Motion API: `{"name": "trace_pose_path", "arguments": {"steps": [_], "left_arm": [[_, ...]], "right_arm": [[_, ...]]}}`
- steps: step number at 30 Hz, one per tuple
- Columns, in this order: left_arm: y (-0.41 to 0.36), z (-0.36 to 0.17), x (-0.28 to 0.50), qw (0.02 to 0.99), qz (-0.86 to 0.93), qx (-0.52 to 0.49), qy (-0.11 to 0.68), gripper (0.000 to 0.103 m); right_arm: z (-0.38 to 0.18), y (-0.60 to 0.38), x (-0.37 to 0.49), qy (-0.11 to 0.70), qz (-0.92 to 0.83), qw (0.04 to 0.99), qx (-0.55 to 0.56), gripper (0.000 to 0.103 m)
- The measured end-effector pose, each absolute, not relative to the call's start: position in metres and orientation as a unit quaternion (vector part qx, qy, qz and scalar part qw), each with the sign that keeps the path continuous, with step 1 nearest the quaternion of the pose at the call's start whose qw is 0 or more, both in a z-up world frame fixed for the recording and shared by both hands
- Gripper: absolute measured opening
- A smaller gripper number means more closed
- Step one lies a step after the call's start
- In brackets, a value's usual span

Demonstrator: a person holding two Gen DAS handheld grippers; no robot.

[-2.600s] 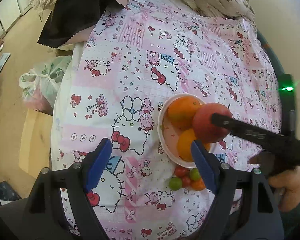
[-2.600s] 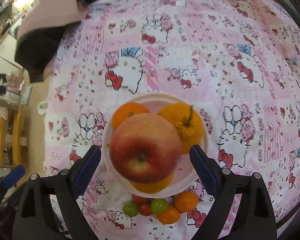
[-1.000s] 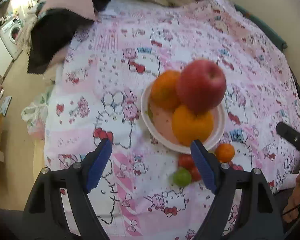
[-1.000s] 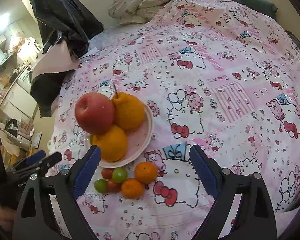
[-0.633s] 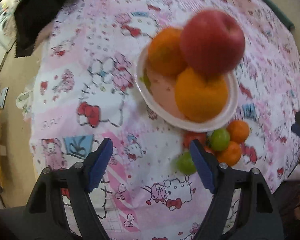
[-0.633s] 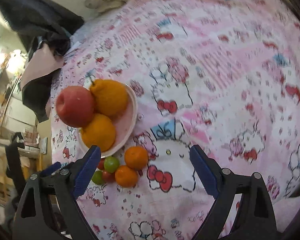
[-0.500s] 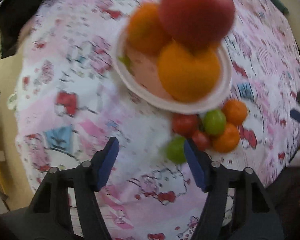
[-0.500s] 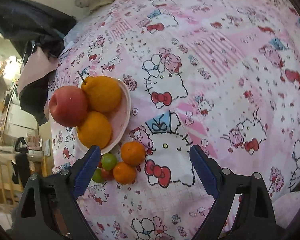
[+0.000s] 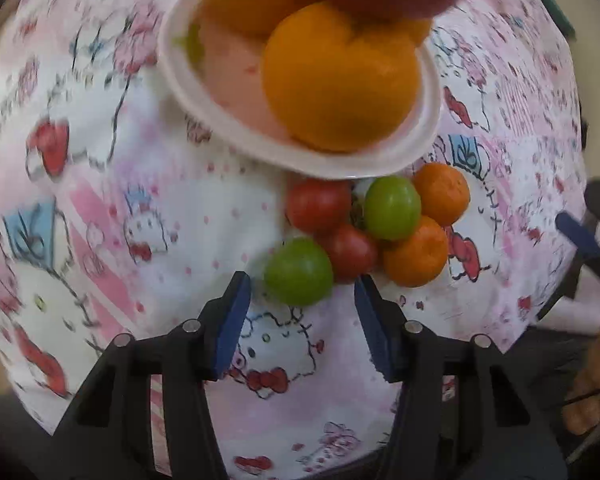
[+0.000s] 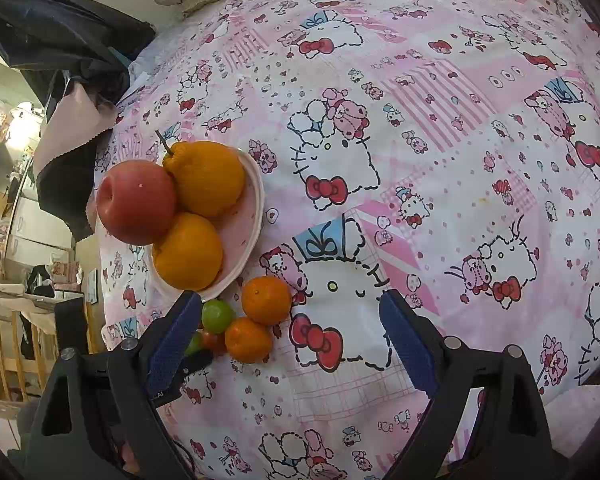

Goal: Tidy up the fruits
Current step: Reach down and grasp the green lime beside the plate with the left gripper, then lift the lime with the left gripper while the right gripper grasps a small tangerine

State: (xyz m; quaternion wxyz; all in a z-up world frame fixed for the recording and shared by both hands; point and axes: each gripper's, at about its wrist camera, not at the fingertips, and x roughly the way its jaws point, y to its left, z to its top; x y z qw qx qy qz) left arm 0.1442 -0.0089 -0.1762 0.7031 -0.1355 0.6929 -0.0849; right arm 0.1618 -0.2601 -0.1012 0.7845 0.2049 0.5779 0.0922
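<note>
A cluster of small fruits lay on the pink cartoon-cat printed cloth (image 10: pixel 440 128), just below the rim of a shallow white plate (image 9: pixel 228 120): a near green round fruit (image 9: pixel 299 271), a second green one (image 9: pixel 392 207), two red tomatoes (image 9: pixel 318 205) and two small orange mandarins (image 9: pixel 416 251). They touched one another in a tight group. On the plate sat three large oranges, one of them nearest (image 9: pixel 340 76), with a red apple (image 10: pixel 136 202) resting on top of them.

The left gripper (image 9: pixel 302 292) hovered low over the cluster with its blue-padded jaws apart, the near green fruit lying just ahead of the gap and not clasped. The right gripper (image 10: pixel 290 322) stood further back, its jaws wide apart and empty, the mandarins ahead of the gap, towards its left finger. A dark cloth (image 10: pixel 64 176) hung off the far edge of the table.
</note>
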Motion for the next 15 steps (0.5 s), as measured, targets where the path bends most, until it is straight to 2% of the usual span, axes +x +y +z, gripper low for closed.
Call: {"name": "trace_pose_path", "arguments": {"steps": [2, 4, 5, 15], "left_arm": [[-0.005, -0.176, 0.144, 0.701, -0.085, -0.155, 0.691, 0.041], [-0.003, -0.174, 0.144, 0.701, -0.084, -0.165, 0.688, 0.028], [-0.003, -0.173, 0.144, 0.703, -0.081, -0.162, 0.688, 0.026], [0.005, -0.146, 0.14, 0.733, -0.072, -0.131, 0.664, 0.025]], "right_arm": [[-0.101, -0.26, 0.162, 0.577, 0.093, 0.786, 0.202, 0.093], [-0.101, -0.26, 0.162, 0.576, 0.091, 0.787, 0.201, 0.093], [-0.101, -0.261, 0.162, 0.577, 0.091, 0.786, 0.202, 0.093], [-0.098, -0.256, 0.161, 0.575, 0.091, 0.788, 0.2, 0.093]]}}
